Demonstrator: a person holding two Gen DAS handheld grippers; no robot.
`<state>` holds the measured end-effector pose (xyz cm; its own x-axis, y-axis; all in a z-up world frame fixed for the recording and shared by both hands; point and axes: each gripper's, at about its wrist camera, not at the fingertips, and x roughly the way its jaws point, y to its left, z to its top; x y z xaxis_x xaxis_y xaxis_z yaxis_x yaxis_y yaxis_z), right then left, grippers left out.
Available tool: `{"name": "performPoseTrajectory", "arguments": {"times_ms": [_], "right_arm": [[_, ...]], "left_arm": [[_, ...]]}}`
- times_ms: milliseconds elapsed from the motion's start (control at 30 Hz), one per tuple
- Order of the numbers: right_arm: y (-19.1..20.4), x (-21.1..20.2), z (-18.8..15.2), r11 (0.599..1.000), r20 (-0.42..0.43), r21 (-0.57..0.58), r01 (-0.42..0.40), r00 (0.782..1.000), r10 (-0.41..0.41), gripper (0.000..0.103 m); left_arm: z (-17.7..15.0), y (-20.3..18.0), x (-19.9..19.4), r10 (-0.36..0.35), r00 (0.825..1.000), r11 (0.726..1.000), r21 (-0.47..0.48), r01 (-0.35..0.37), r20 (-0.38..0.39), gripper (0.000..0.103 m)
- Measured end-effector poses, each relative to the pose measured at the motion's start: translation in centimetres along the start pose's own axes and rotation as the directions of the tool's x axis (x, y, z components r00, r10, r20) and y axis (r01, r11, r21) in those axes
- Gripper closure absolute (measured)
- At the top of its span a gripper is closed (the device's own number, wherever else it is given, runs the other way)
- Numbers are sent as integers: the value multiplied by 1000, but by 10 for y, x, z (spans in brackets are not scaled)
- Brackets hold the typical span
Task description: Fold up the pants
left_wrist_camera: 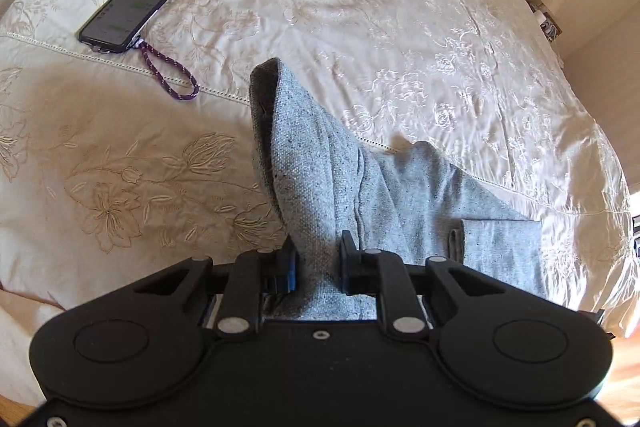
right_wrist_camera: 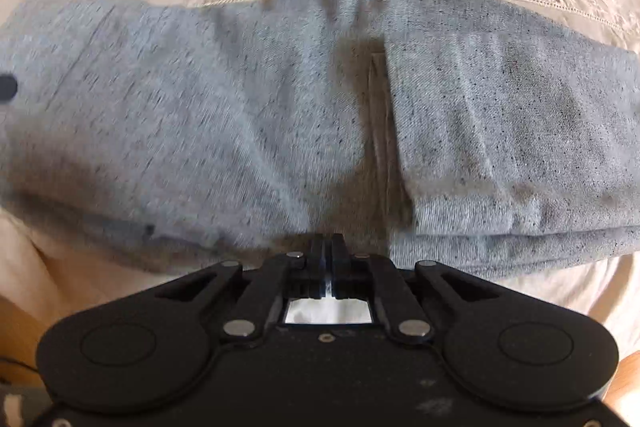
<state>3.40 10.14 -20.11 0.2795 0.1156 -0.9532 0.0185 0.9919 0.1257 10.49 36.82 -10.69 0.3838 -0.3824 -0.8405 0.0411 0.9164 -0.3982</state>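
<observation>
One bed carries grey pants, partly folded near its front edge. Soft, limp knit, likely light, best pinched at a doubled edge. Left gripper clamps a lifted fold; right gripper is clenched, apparently empty, at the hem.

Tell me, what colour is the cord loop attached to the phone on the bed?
The cord loop is dark purple with white flecks, seen best in the left wrist view.
</observation>
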Motion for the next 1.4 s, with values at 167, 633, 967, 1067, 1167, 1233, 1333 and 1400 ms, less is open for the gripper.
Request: {"name": "performPoseTrajectory", "arguments": {"times_ms": [167,633,967,1067,1167,1233,1333,1400], "right_arm": [[-21,-24,-8,993,39,71,-91,995,89,98],[-184,-86,-28,970,131,170,-171,980,150,98],[-305,-97,-54,956,114,284,-72,993,41,94],[-325,-103,-50,959,131,280,-52,991,15,87],[-331,-111,-35,969,185,246,-37,983,-9,83],[-329,-115,-19,981,236,193,-30,972,-17,82],[-315,-119,8,995,310,91,-32,951,2,81],[-301,-114,22,1000,342,3,-28,939,25,81]], "left_arm": [[0,-46,-20,50,997,997,56,-53,61,79],[-25,-315,17,57,987,935,339,-107,152,81],[-99,-416,197,91,978,920,393,-10,-187,76],[-102,-415,174,87,985,919,395,-22,-147,76],[-91,-410,140,83,996,912,404,-63,-31,71],[-80,-396,131,111,994,921,377,-101,-3,68],[-69,-369,141,231,973,922,322,-215,-12,66],[-69,-347,160,306,951,917,282,-282,-44,67]]}}
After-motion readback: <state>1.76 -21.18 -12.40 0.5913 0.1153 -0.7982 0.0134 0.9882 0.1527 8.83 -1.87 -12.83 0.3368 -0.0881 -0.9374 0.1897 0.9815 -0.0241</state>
